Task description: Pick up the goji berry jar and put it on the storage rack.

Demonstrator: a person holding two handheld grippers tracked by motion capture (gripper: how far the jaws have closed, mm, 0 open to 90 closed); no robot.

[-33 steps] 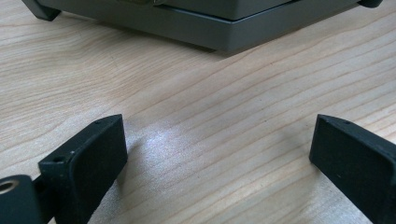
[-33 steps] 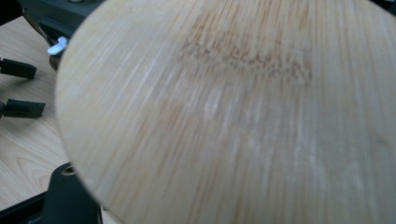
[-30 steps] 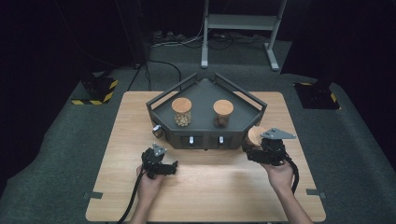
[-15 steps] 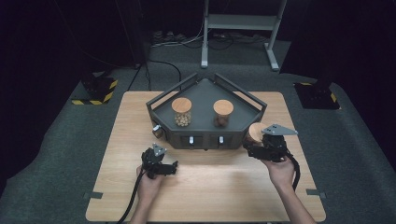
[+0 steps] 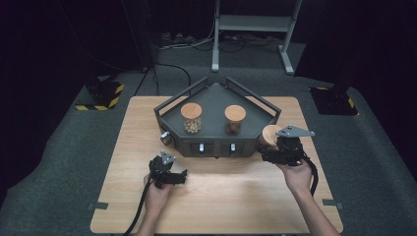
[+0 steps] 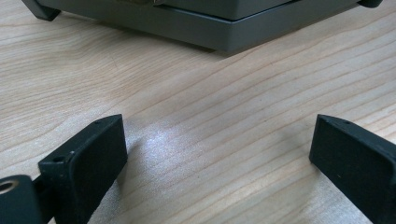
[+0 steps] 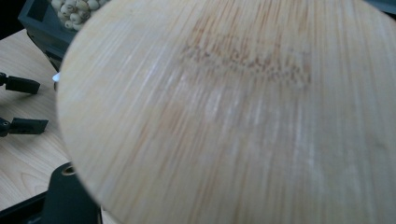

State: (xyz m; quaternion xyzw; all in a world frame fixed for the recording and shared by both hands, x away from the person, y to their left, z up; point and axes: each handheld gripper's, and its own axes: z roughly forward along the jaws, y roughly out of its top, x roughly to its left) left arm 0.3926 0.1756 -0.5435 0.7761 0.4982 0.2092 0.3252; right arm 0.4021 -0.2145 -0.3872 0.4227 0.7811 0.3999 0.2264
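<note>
Right gripper (image 5: pixel 269 147) clamped on a wood-lidded jar (image 5: pixel 270 134), just right of the tray (image 5: pixel 215 95). Left gripper (image 5: pixel 183 175) wide, empty, resting on the table (image 5: pixel 231 196), near left.

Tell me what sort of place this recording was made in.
Probably a lab or test studio, not a home. A lone wooden table stands on grey carpet among dark surroundings, yellow-and-black hazard-striped bases sit on the floor, and cables run beneath a metal stand behind it.
</note>
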